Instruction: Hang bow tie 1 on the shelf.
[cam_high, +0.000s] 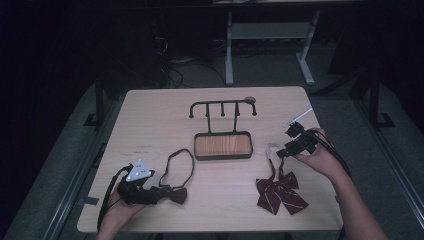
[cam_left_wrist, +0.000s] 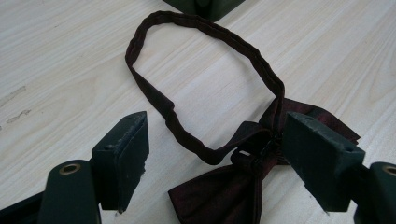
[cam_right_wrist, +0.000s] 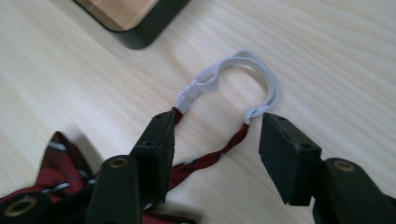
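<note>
Left gripper (cam_high: 165, 192) is sitting low at the near-left of the table (cam_high: 150, 120) with its jaws spread wide, nothing clamped. In the left gripper view we've got the dark bow tie (cam_left_wrist: 252, 163) right between the jaws, its neck loop (cam_left_wrist: 187, 60) lying flat on the wood and stretching away from us. Right gripper (cam_high: 280, 150) is over on the right side, jaws also apart, and in the right gripper view we're straddling the red cord of the striped bow tie (cam_right_wrist: 51, 163) just short of its white elastic loop (cam_right_wrist: 238, 70). Behind both ties, mid-table, stands the hook rack (cam_high: 222, 107) on its wooden tray base (cam_high: 222, 145).
</note>
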